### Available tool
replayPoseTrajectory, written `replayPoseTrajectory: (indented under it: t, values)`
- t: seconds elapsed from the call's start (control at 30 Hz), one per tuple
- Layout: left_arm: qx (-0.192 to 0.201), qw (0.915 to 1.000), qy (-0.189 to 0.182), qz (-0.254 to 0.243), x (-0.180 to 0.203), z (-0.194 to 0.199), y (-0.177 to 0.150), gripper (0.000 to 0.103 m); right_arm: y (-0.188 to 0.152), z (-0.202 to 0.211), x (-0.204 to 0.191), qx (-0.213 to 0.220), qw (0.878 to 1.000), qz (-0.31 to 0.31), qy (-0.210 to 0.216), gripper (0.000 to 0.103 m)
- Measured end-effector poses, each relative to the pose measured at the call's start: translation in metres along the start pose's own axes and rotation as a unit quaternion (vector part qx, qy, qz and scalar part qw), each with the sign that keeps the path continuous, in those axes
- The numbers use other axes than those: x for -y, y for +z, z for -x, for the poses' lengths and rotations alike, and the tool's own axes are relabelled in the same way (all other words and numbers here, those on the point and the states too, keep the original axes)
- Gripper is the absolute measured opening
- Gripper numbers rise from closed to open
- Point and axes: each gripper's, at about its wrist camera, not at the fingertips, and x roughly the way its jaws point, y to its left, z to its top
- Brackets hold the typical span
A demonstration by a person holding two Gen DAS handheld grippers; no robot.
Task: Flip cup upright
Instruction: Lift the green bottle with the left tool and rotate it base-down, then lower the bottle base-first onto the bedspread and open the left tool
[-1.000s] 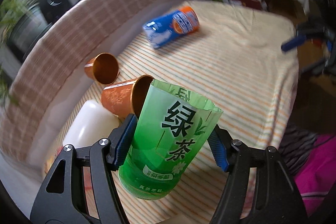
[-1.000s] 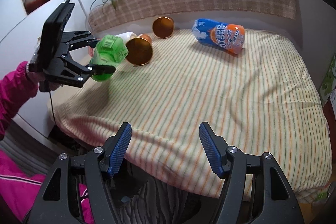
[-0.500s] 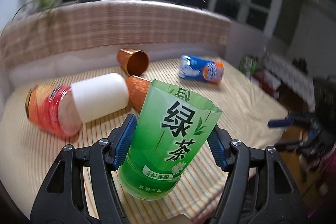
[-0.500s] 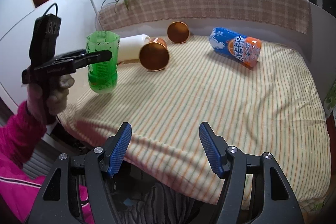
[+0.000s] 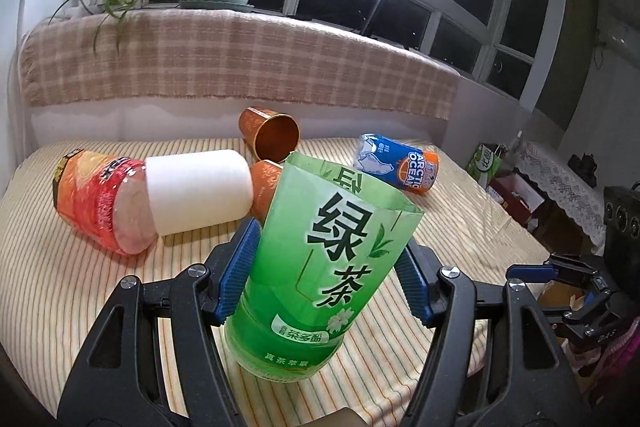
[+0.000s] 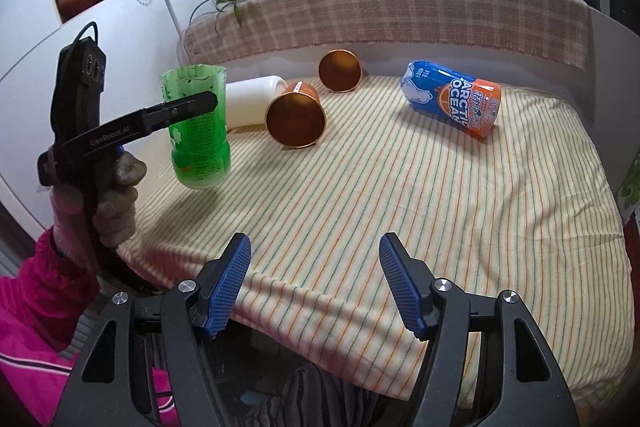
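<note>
My left gripper [image 5: 326,279] is shut on a green cut-bottle cup [image 5: 328,263] with Chinese lettering. The cup stands nearly upright, mouth up, its base at or just above the striped cloth near the table's left front corner. In the right wrist view the same cup [image 6: 198,143] and left gripper [image 6: 176,111] are at the left. My right gripper [image 6: 314,283] is open and empty, low over the table's front edge. Two copper cups [image 6: 296,121] [image 6: 340,71] lie on their sides behind.
A white cup [image 5: 196,191] and a red-labelled cup [image 5: 96,199] lie on their sides at the left. A blue and orange Arctic Ocean cup [image 6: 452,103] lies at the back right. A plaid-covered ledge [image 6: 400,11] with a potted plant borders the back of the striped table [image 6: 400,207].
My left gripper has turned the green cup from tilted to nearly upright and lowered it toward the cloth. My right gripper has stayed open and nearly still.
</note>
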Motion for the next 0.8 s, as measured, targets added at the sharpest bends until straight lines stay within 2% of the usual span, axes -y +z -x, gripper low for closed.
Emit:
replayPoseTrajectory:
  t: [0.37,0.8]
  values:
    - [0.001,0.9999,-0.011,0.0,0.003,-0.014,-0.001,0.068,-0.001,0.001,0.001,0.0,1.0,-0.004,-0.009,0.064]
    - [-0.019,0.9998,0.001,0.011,-0.015,-0.026,-0.014,0.067,0.0,0.0,0.001,0.001,1.0,-0.006,-0.012,0.064]
